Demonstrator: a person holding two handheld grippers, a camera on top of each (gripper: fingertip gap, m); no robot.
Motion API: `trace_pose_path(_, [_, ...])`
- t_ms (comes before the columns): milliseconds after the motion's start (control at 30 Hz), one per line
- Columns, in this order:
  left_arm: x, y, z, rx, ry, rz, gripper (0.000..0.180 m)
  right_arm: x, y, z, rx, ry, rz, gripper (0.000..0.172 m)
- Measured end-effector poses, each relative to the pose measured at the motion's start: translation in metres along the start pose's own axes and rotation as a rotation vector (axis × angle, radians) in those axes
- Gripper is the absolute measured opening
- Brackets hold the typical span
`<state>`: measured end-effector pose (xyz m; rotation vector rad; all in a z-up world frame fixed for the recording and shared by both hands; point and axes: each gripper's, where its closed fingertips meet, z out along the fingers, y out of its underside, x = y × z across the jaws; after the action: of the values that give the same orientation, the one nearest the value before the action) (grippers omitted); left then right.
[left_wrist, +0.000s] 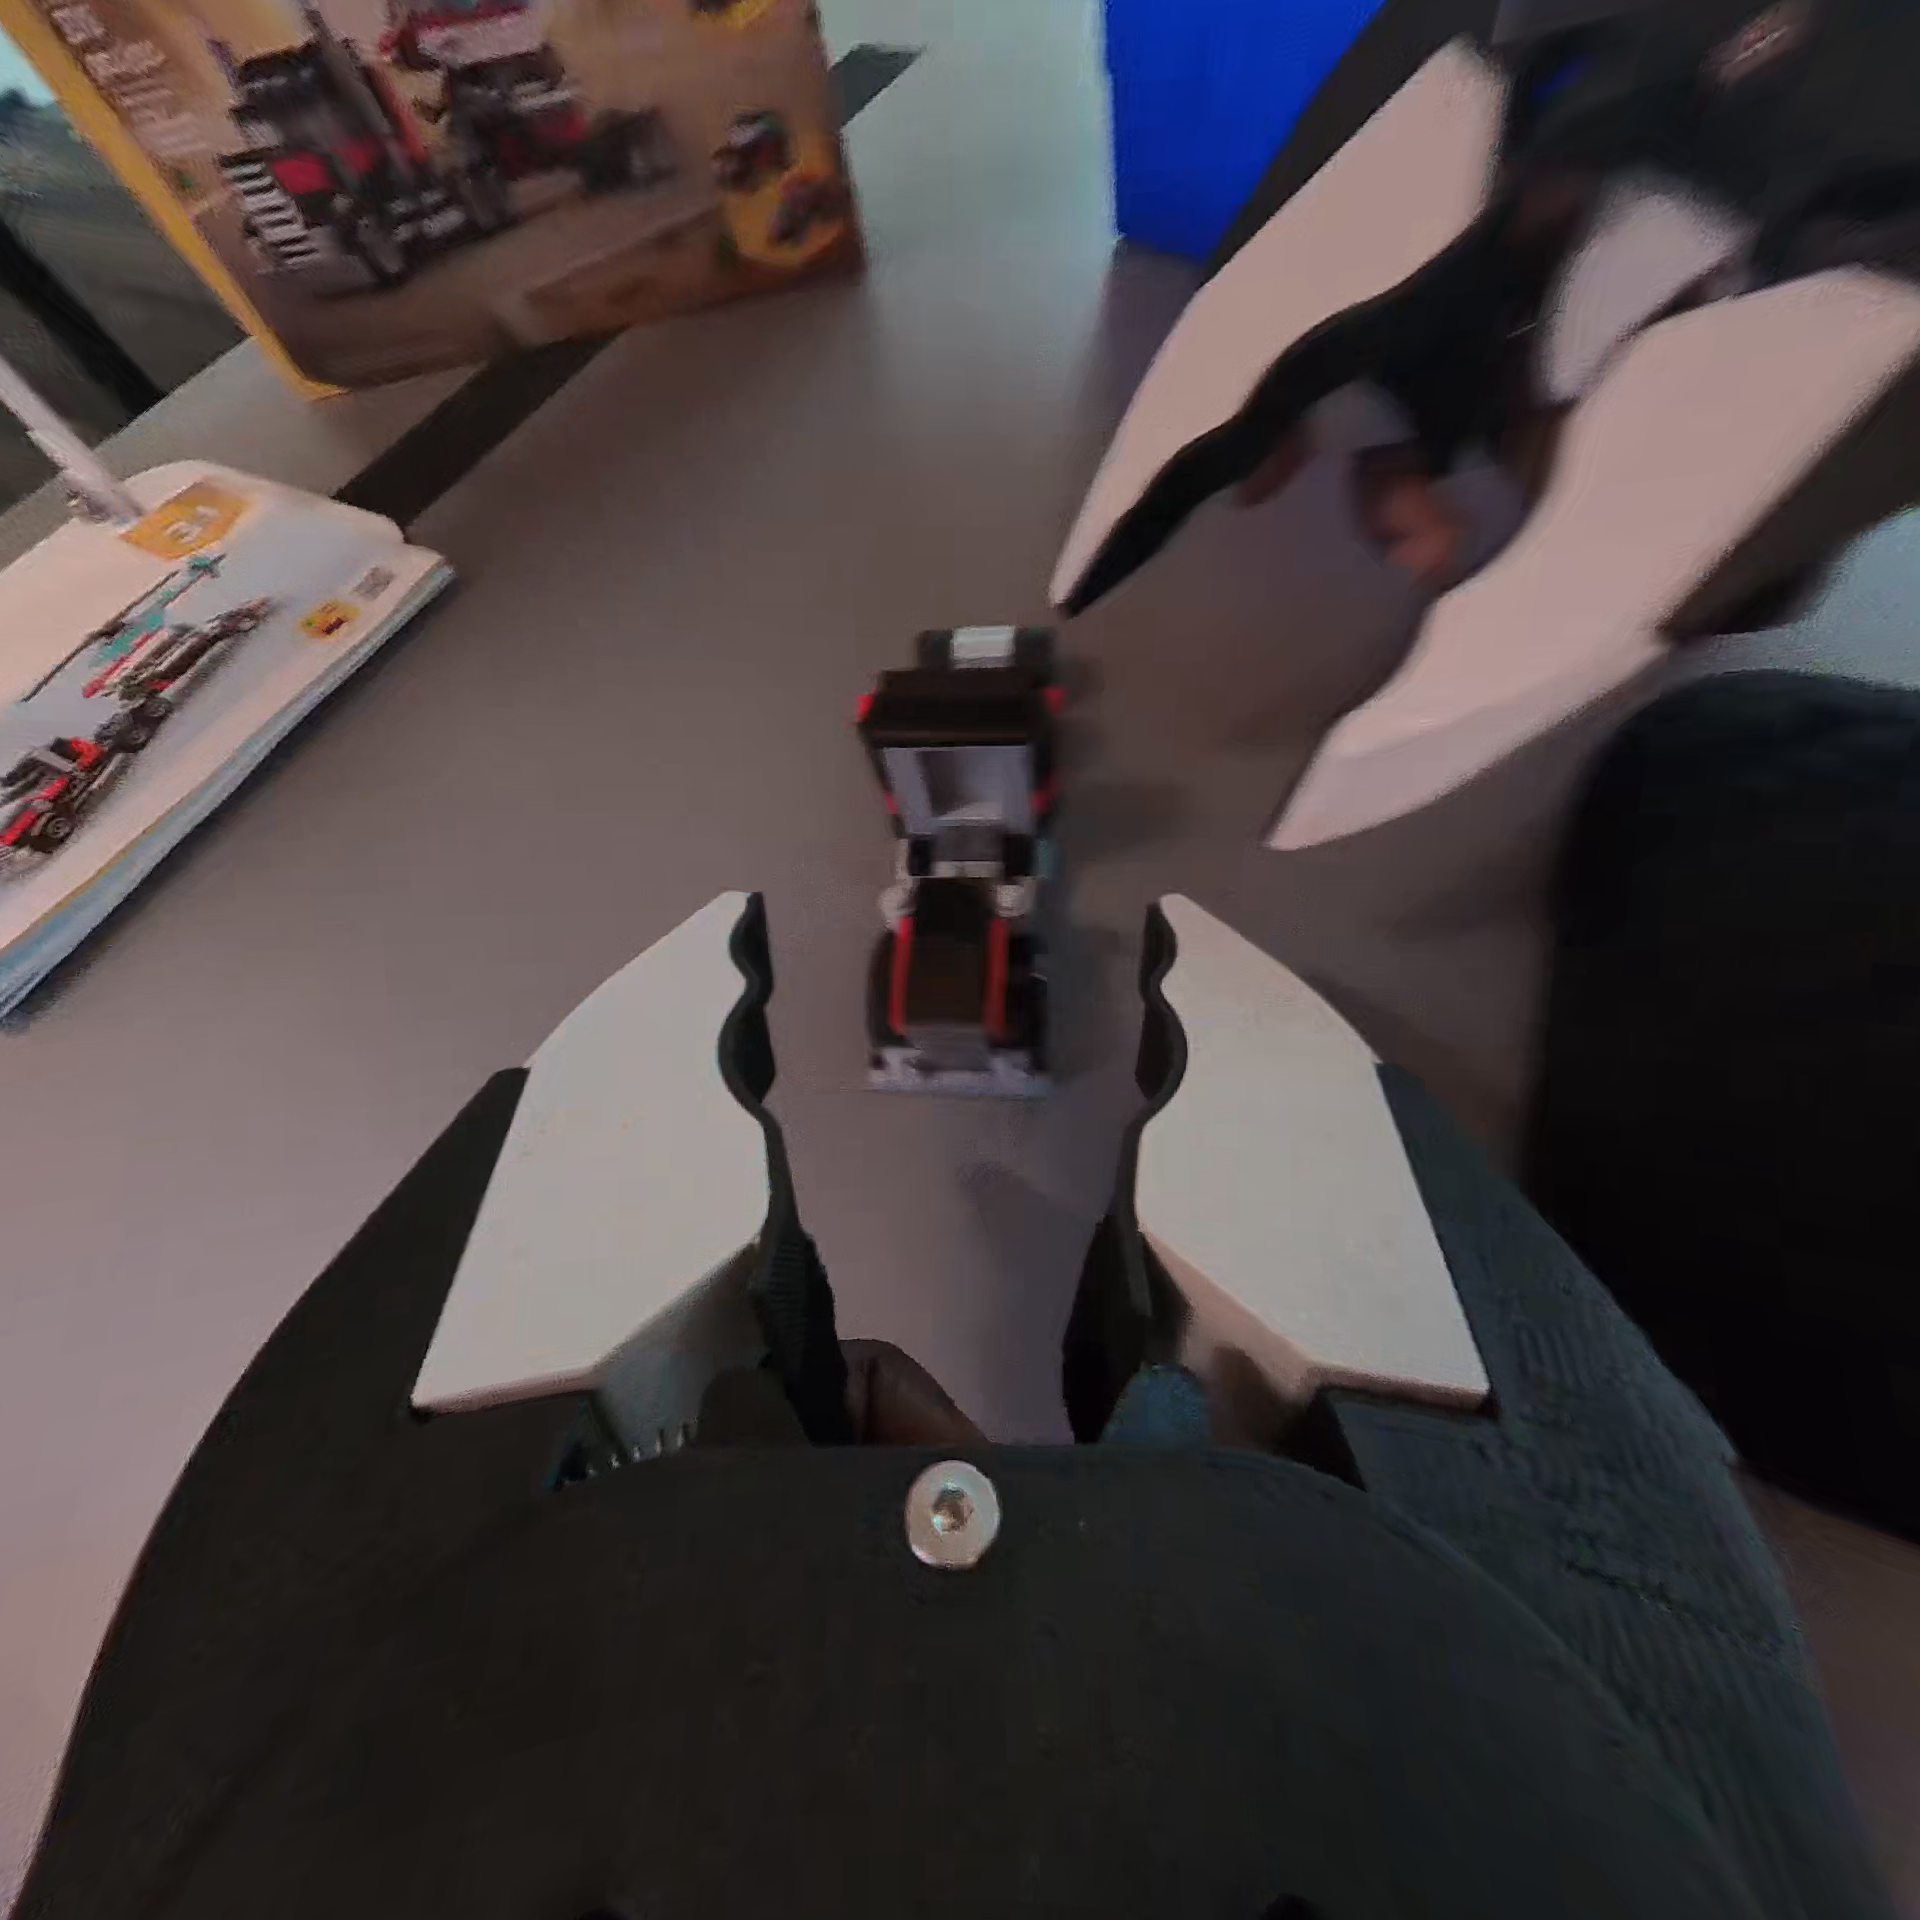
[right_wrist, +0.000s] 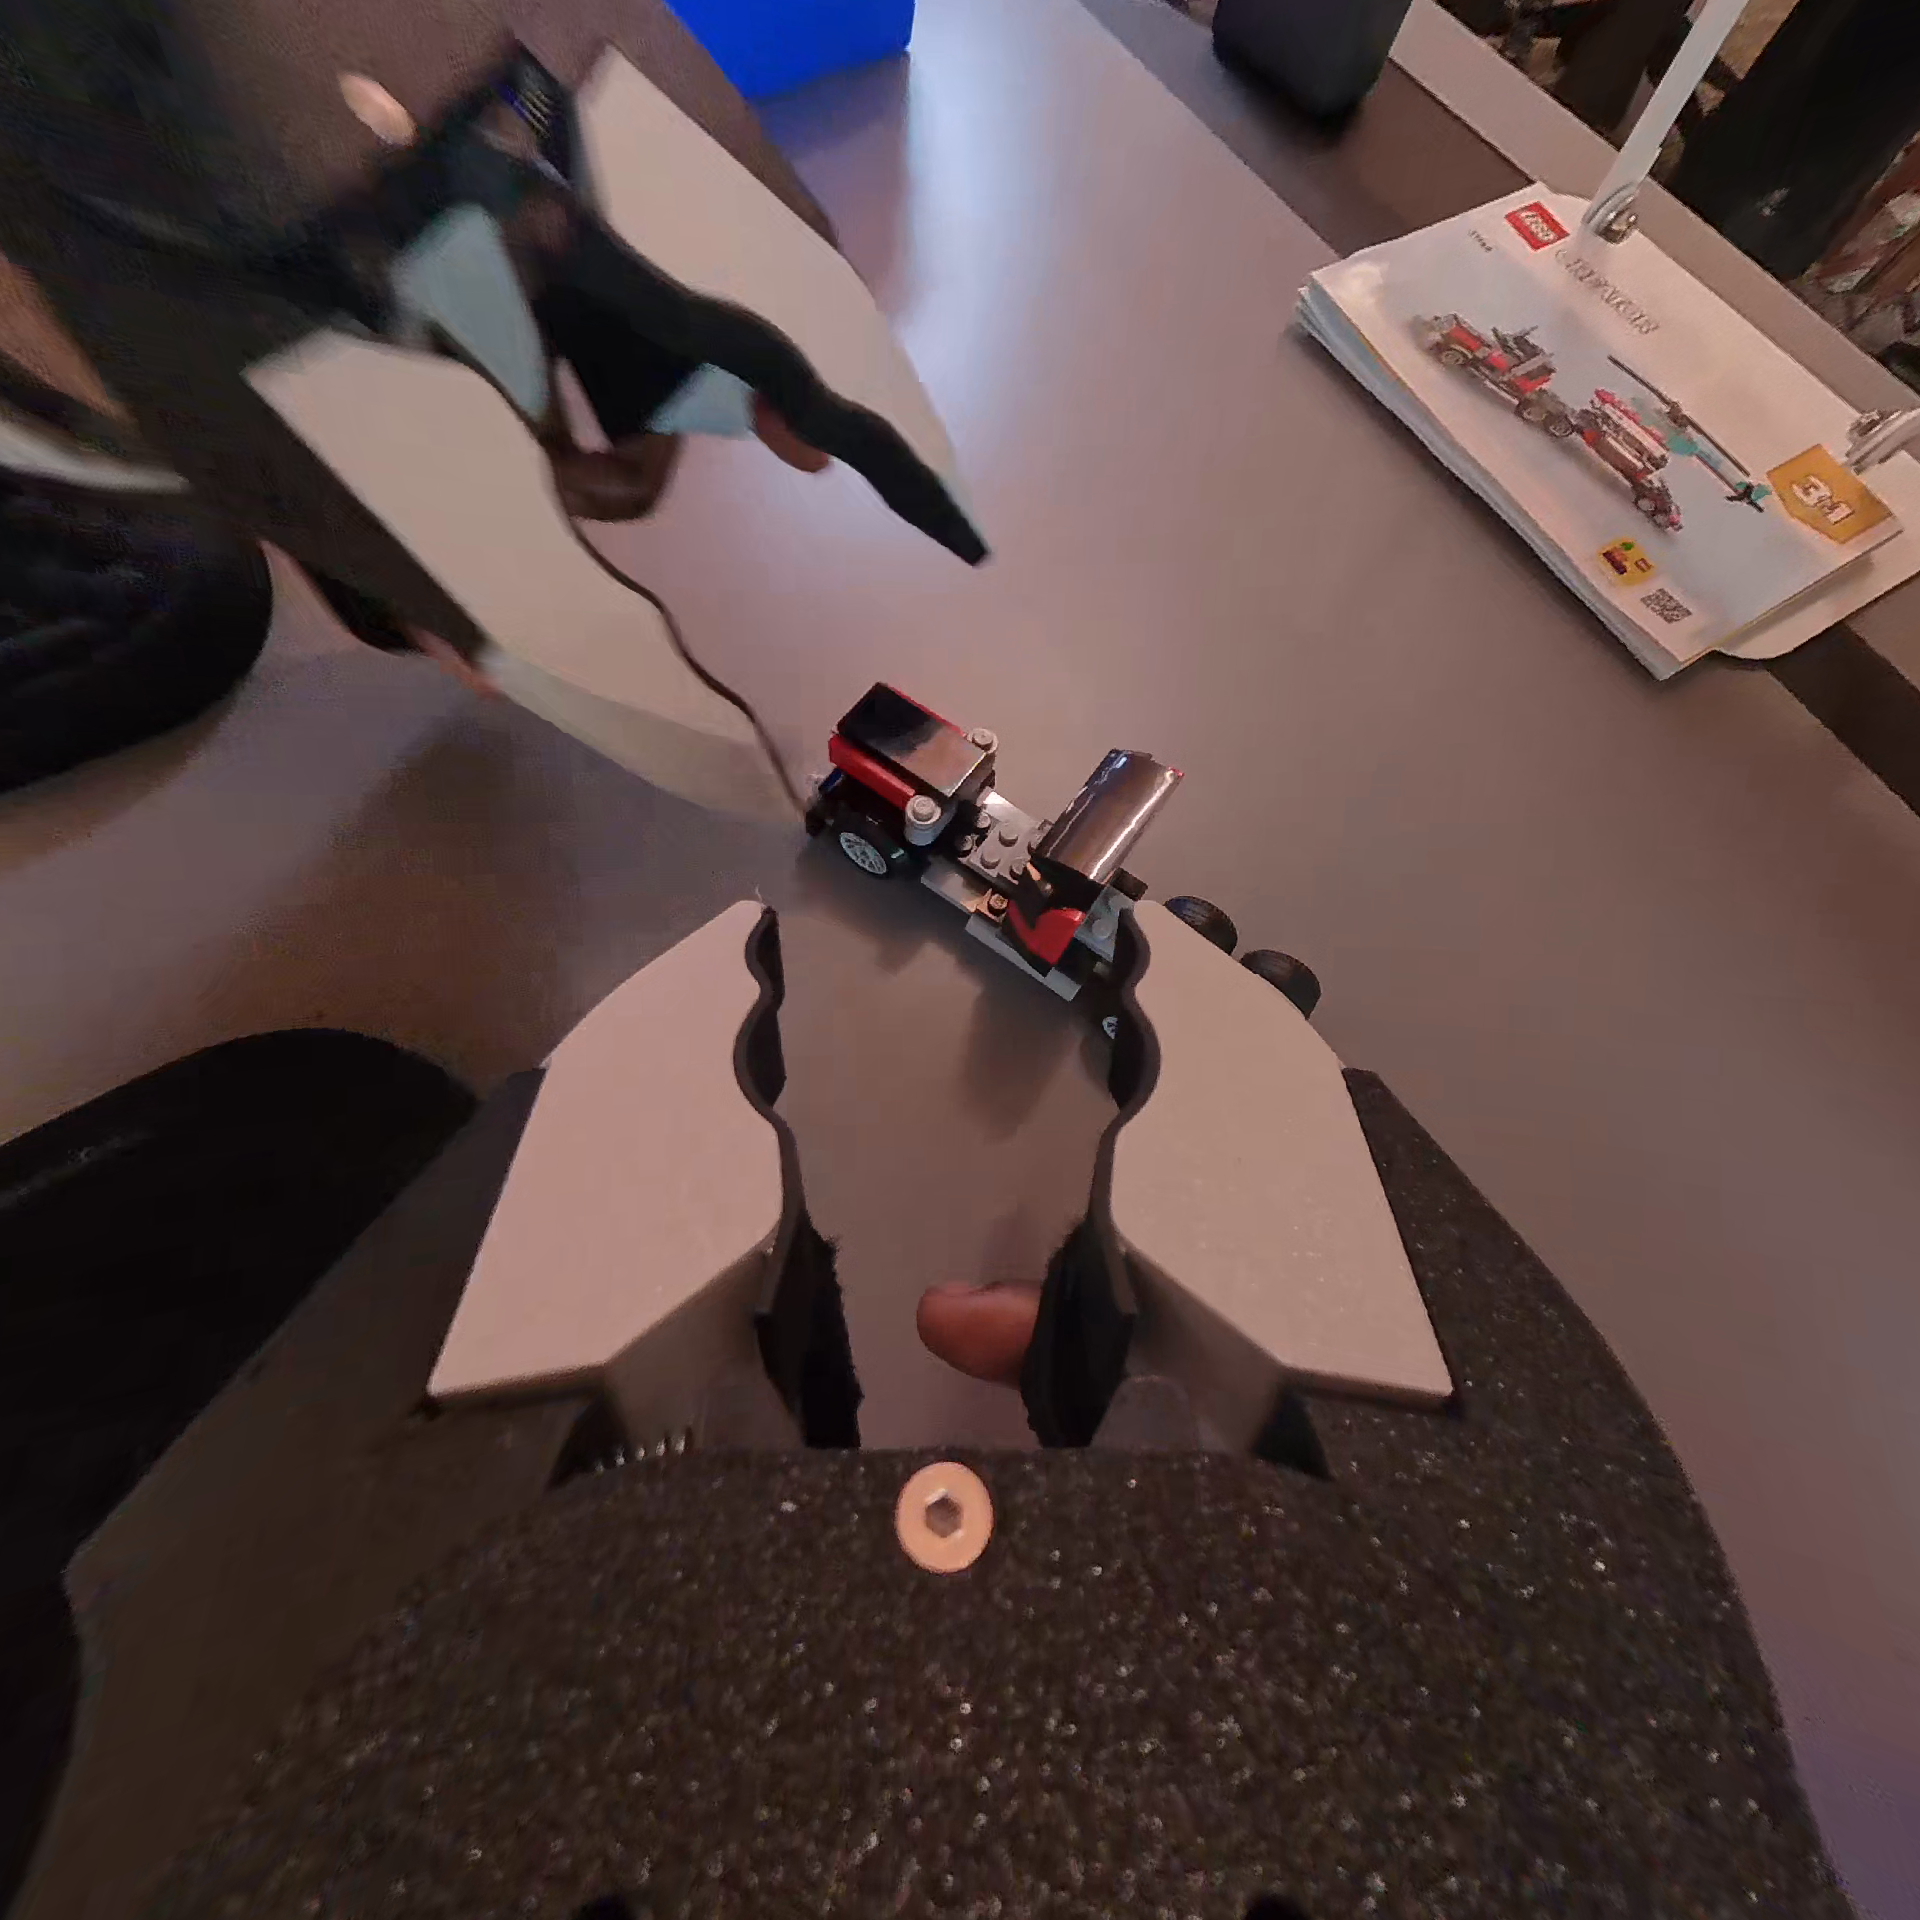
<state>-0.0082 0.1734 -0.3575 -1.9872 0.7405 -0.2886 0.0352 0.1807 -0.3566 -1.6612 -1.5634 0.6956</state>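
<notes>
Left gripper (left_wrist: 956, 914), jaws spread and empty, has the brick-built truck (left_wrist: 961, 883) on the grey tabletop (left_wrist: 623, 831) dead ahead, long axis running near-to-far between its fingertips untouched, while the right gripper (right_wrist: 951, 925), likewise spread empty, flanks it broadside.

Dim indoor light, motion blur, fisheye edge warp, soft shadows

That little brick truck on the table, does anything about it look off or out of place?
On the brick truck, the dark cab roof panel stands tilted up like a hinged lid rather than closed flat. Two loose black tyres lie on the table beside its rear. Both tongs are open and hold nothing.
</notes>
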Motion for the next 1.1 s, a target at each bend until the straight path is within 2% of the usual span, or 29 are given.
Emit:
trace_pose_path(100, [-0.005, 0.018, 0.027, -0.046, 0.007, 0.018, 0.073, 0.003, 0.0, 0.001, 0.021, 0.006, 0.014, 0.057])
trace_pose_path(233, [-0.002, 0.036, 0.033, -0.095, 0.024, 0.144, 0.043, 0.01, -0.003, 0.003, 0.033, 0.076, 0.01, 0.054])
trace_pose_path(467, [0.005, 0.045, 0.019, -0.158, 0.002, 0.158, 0.043, 0.018, -0.015, 0.008, 0.074, 0.222, 0.091, 0.029])
trace_pose_path(600, [0.006, 0.045, 0.019, -0.171, -0.024, 0.168, 0.043, 0.015, -0.015, 0.021, 0.025, 0.274, 0.076, 0.028])
trace_pose_path(700, [0.006, 0.044, 0.019, -0.163, -0.039, 0.184, 0.043, 0.014, -0.004, 0.031, -0.052, 0.274, 0.068, 0.021])
trace_pose_path(800, [0.006, 0.045, 0.019, -0.156, -0.031, 0.179, 0.043, 0.013, -0.005, 0.032, -0.01, 0.234, 0.109, 0.021])
trace_pose_path(867, [0.007, 0.045, 0.018, -0.149, -0.016, 0.163, 0.043, 0.013, -0.005, 0.032, 0.002, 0.232, 0.073, 0.021])
trace_pose_path(1033, [0.007, 0.046, 0.018, -0.156, -0.017, 0.165, 0.044, 0.009, -0.015, 0.029, -0.021, 0.321, -0.194, 0.021])
trace_pose_path(1100, [0.008, 0.046, 0.017, -0.156, -0.015, 0.163, 0.044, 0.009, -0.015, 0.029, -0.036, 0.346, -0.232, 0.021])
